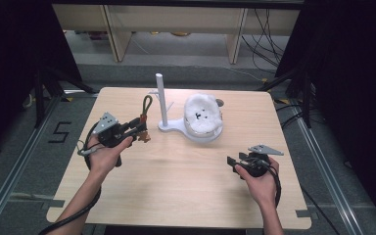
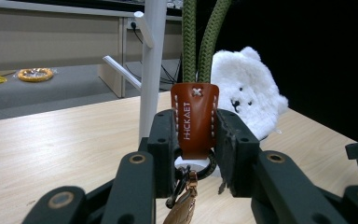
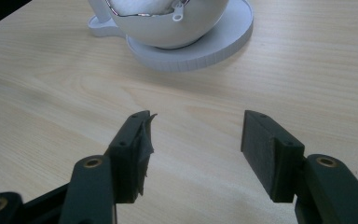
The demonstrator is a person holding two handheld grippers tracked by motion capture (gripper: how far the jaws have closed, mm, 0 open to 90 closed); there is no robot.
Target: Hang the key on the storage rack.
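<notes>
Left tool (image 2: 196,144) grips the keychain (image 2: 195,121), right tool (image 3: 193,154) gapes idle; next, I judge, loop onto stand (image 2: 151,65) peg

My left claw (image 1: 136,130) sits at nine o'clock on the table (image 1: 176,196), clamped on the keychain tag (image 2: 194,119). The cord loop (image 1: 147,105) runs from the tag toward twelve o'clock, and a clip (image 2: 182,205) hangs under the tag. Just beside the loop, toward three o'clock, the stand (image 1: 161,100) rises upright from its base. The plush (image 1: 201,113) lies on the dish end of that base, at three o'clock from the post, touching it. My right claw (image 1: 231,163) rests at five o'clock on the table, well apart from the stand, jaws spread over bare board. The dish (image 3: 200,46) lies at twelve o'clock ahead of those jaws.
</notes>
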